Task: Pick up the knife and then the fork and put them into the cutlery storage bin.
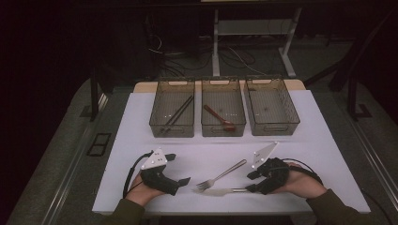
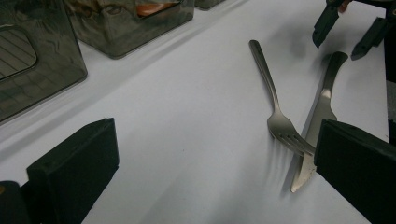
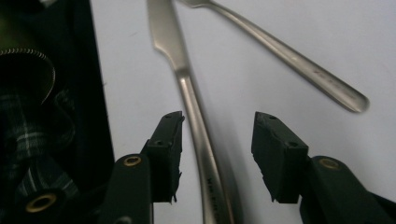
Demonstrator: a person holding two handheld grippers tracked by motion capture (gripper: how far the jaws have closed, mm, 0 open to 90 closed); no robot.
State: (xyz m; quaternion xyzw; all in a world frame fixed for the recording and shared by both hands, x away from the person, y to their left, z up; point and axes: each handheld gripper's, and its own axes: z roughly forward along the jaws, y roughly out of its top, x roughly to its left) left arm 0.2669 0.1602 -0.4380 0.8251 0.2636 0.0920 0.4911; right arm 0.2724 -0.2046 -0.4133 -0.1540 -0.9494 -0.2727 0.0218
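On the near right of the white table, your right gripper stands with jaws parted, the knife handle lying between the pads and touched by neither (released). Knife: flat on the table, blade pointing left, handle end under the right gripper. Fork: just beyond the knife, tines near the blade tip, handle angling far and right. Your left gripper: near left, jaws wide apart, nothing between them. Three bins along the far edge: left bin with dark chopsticks, middle bin with a brown spoon, right bin.
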